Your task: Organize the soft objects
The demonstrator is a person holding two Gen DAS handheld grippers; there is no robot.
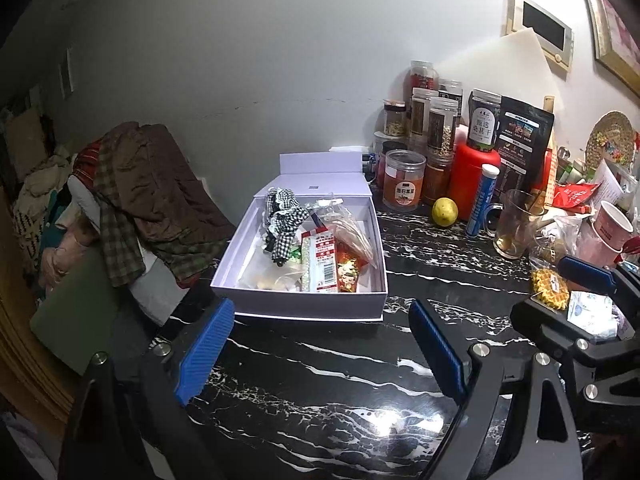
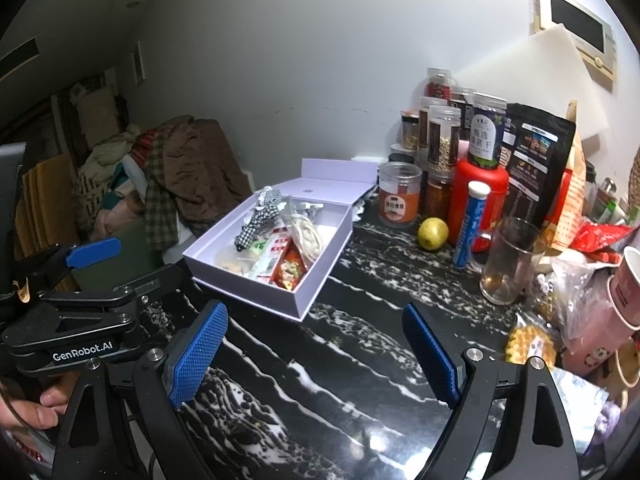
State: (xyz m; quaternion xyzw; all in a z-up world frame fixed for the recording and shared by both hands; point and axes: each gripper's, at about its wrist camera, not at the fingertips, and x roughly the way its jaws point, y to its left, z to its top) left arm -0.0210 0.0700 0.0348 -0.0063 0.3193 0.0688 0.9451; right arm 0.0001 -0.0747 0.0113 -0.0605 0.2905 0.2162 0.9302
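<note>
Both wrist views look down, close, sharing the white box (image 1: 300,300) (image 2: 256,280).

Plain white wall (image 1: 248,40) behind, bright glare at upper right. Black marble counter (image 1: 320,380) with white veins, glossy highlight near its front edge. Wall panel (image 1: 546,28) with dark screen at upper right, picture frame (image 1: 612,36) beside it. Clothes pile (image 1: 132,200) off the counter's left edge. Dim room at far left.
</note>
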